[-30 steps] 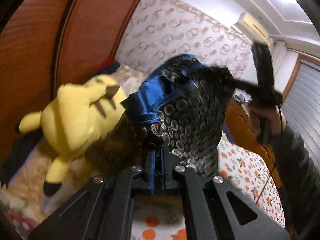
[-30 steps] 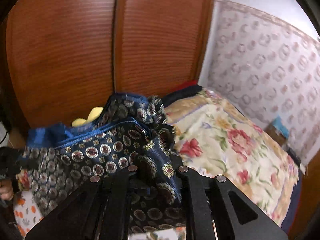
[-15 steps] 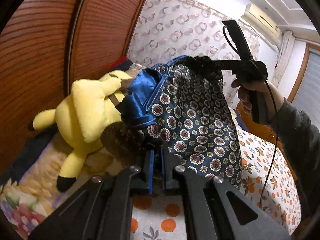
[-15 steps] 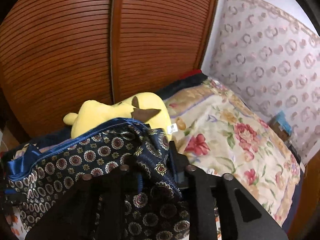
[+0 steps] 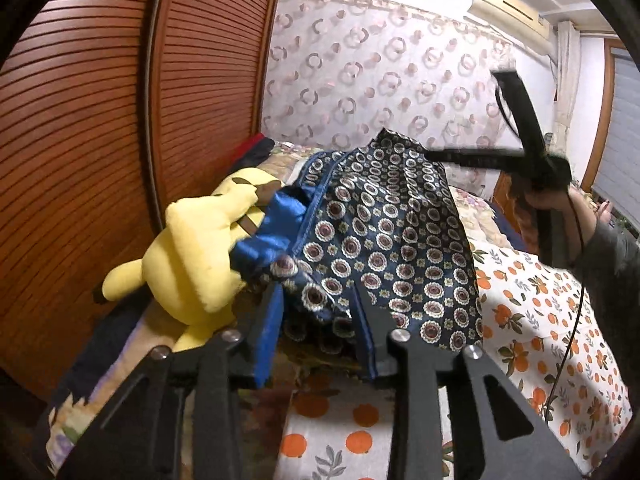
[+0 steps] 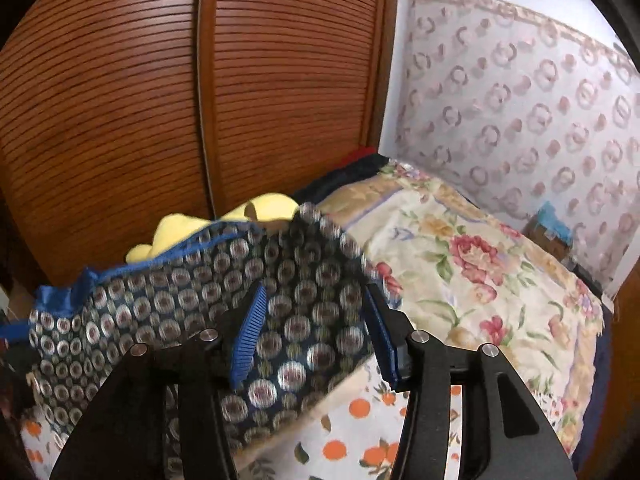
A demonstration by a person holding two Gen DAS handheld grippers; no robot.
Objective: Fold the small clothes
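over the bed (image 6: 500, 280), both claws are letting go of the same piece of clothing. the left claw (image 5: 318, 320) has its jaws partway apart and opening, and the navy patterned garment (image 5: 384, 240) with the bright blue lining bunches in the gap between the blue pads, looks like the pads aren't pressing it. the right claw (image 6: 316, 328) is a bit wider and opening too, the cloth (image 6: 192, 292) sags across between its fingers, loose, not pinched as far as i can tell. the garment is draped in a heap on the orange-print sheet (image 5: 540, 320), its left edge lying against the yellow plush toy (image 5: 192, 256) by the wooden wardrobe doors (image 5: 100, 140). in the left view the right claw (image 5: 430, 156) sits at the garment's far top corner, held by a hand (image 5: 556, 204) with a grey sleeve, blurred. both claws tilt downward toward the bed.
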